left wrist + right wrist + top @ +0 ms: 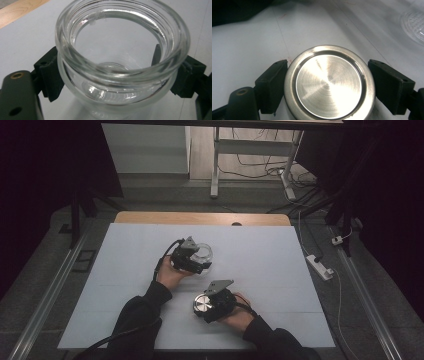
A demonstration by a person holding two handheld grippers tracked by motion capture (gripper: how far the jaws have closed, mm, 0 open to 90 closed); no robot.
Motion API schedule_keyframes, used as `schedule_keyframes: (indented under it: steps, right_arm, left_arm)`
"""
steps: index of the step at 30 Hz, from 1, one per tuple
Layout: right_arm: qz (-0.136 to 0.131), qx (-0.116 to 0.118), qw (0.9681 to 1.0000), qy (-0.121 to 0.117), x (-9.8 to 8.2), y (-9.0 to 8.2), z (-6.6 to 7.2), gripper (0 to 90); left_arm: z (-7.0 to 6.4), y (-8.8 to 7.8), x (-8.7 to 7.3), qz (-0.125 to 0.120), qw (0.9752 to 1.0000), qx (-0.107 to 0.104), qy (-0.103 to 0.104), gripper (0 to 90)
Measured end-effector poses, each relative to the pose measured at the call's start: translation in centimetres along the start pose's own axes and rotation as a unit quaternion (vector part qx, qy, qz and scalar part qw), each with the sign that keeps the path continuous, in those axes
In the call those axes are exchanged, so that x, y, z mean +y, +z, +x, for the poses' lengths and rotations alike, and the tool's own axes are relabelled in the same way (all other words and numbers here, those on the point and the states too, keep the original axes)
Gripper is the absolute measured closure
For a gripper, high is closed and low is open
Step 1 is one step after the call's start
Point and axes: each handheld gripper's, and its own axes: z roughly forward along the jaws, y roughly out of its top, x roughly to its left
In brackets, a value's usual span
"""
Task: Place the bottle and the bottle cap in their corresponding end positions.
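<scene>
Step in hand: we judge the jar and its lid are apart, each held in its own gripper.
Left gripper (199, 261): we have it clamped on the open glass jar (120, 62), below its threaded rim.
Right gripper (202, 305): we see its jaws gripping the steel lid (329, 83) by its sides.
Lid's place: near the jar, on the person's side of it, over the white table (280, 265).
Next move: probably bringing the lid level over the jar's mouth, or setting both down; either calls for steady grips.
</scene>
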Motion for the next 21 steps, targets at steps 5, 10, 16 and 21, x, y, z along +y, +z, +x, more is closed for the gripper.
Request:
schedule_keyframes:
  steps: [5, 10, 16, 21]
  right_arm:
    - [0.001, -0.001, 1.0000, 0.010, 0.07, -0.02, -0.01, 18.4]
    - [-0.007, -0.003, 0.9999, 0.015, 0.13, -0.10, -0.04, 16.3]
    - [-0.016, -0.004, 0.9996, 0.024, 0.32, -0.41, -0.08, 14.3]
    - [-0.016, -0.003, 0.9995, 0.028, 0.44, -0.54, 0.01, 12.7]
  left_arm:
    - [0.03, -0.03, -0.08, 0.000, 1.0000, -0.001, 0.001, 15.1]
    - [-0.28, 0.02, 0.06, 0.010, 0.9999, 0.012, 0.005, 13.6]
    - [-0.28, -0.28, 0.08, 0.020, 0.9997, 0.011, 0.001, 9.6]
    - [-0.23, -0.52, -0.06, 0.030, 0.9995, 0.008, -0.006, 6.2]
